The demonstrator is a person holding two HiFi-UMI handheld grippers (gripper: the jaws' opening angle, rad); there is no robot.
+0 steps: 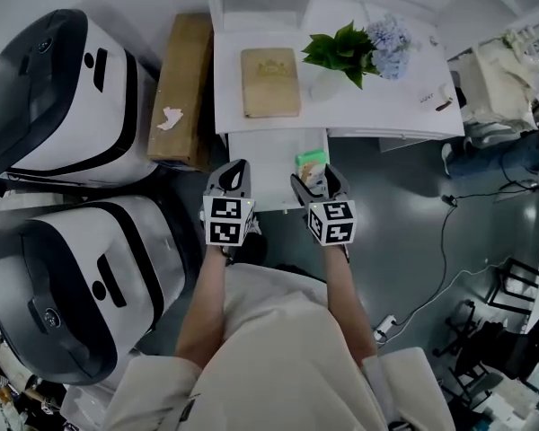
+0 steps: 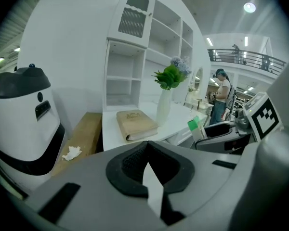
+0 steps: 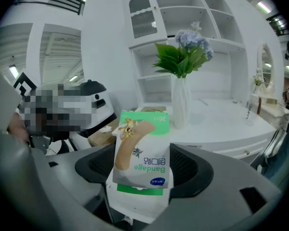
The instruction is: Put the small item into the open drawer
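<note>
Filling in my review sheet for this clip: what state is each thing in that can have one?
drawer: pulled open.
left tongs: shut, empty.
right tongs: shut on the bandage box.
bandage box: gripped, held over the drawer's right part, not yet put in.
book: closed, lying flat.
vase: upright.

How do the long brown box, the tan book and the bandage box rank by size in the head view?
1. Long brown box, largest.
2. Tan book.
3. Bandage box, clearly smallest, even though the right tongs holding it cover part of it.
</note>
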